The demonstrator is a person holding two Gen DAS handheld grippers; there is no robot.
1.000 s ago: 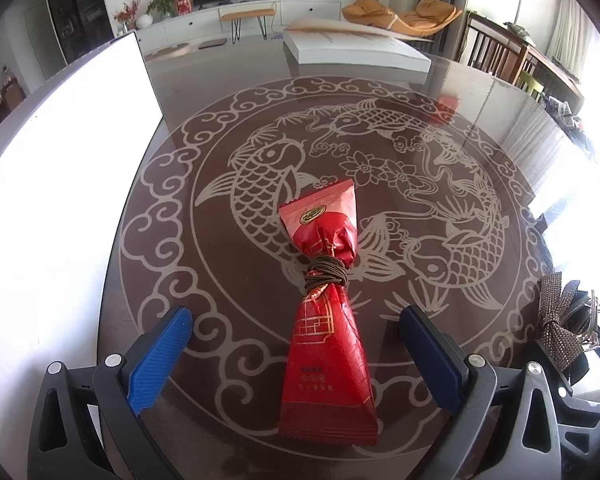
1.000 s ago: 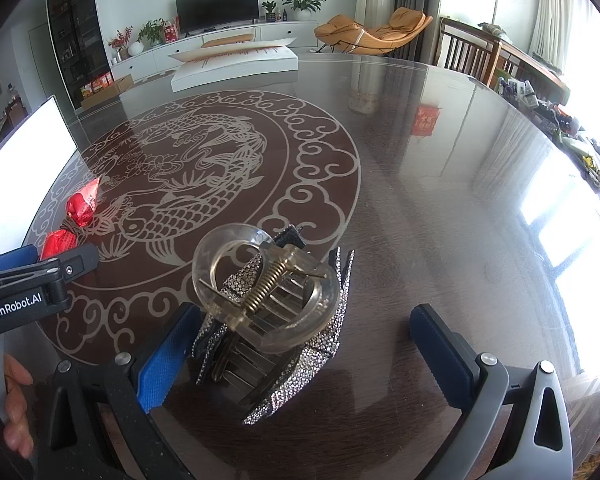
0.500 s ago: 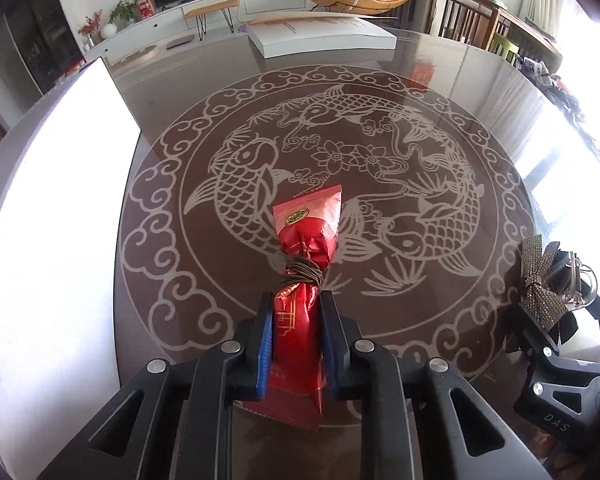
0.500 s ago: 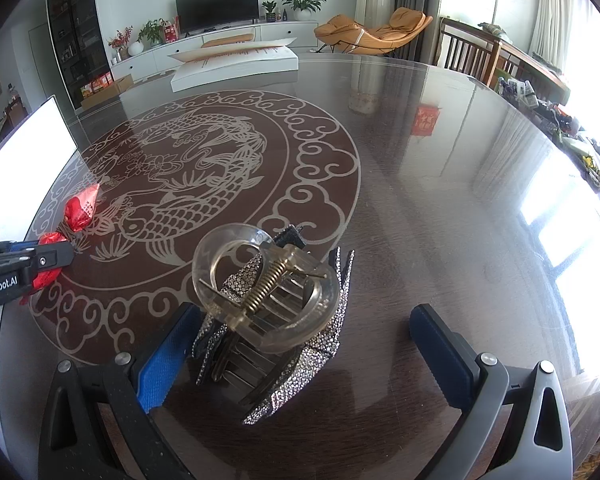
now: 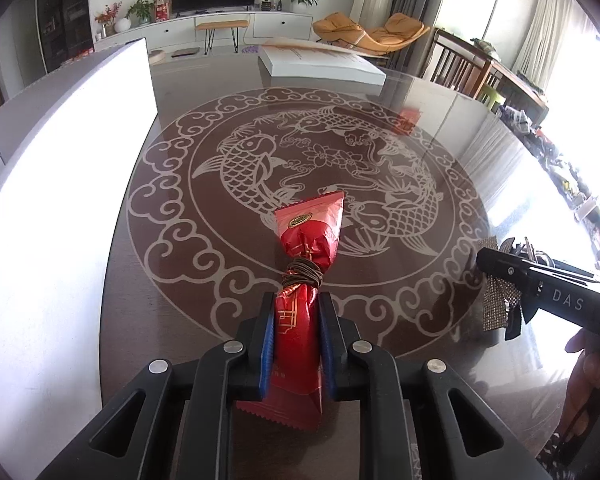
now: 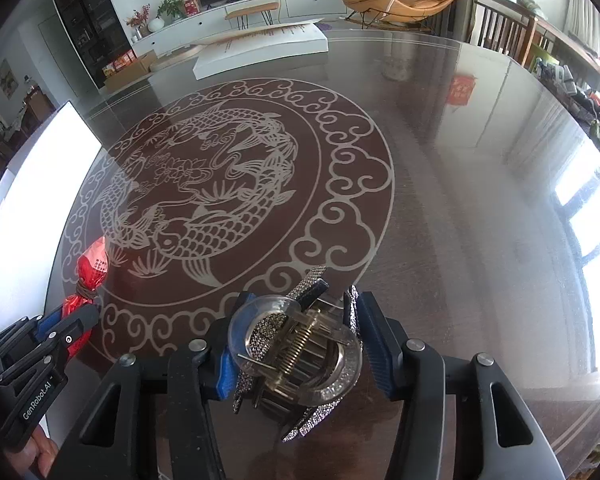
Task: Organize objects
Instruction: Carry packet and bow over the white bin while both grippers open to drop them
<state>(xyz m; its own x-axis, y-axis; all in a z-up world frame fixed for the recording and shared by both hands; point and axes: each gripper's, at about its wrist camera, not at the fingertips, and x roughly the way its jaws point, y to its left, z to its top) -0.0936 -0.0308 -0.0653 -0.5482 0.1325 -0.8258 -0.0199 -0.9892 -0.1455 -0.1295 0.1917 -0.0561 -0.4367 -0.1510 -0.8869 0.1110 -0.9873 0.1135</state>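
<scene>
Now both grippers have closed on their things, where a second ago both stood wide open around them. The left gripper (image 5: 296, 344) has its blue pads pressed flat against the lower half of the red candy packet (image 5: 306, 280), just below the brown cord tied round its waist; the packet's upper half sticks out ahead of the fingertips over the fish pattern of the table (image 5: 440, 128). The right gripper (image 6: 296, 344) has just been closing, and its pads now press on the two sides of the clear hair clip (image 6: 296, 354) with its sparkly bow, which sits between them close to the camera. Half a second ago that clip still lay on the table between open fingers. Both views have shifted a little, and the packet looks tilted.
</scene>
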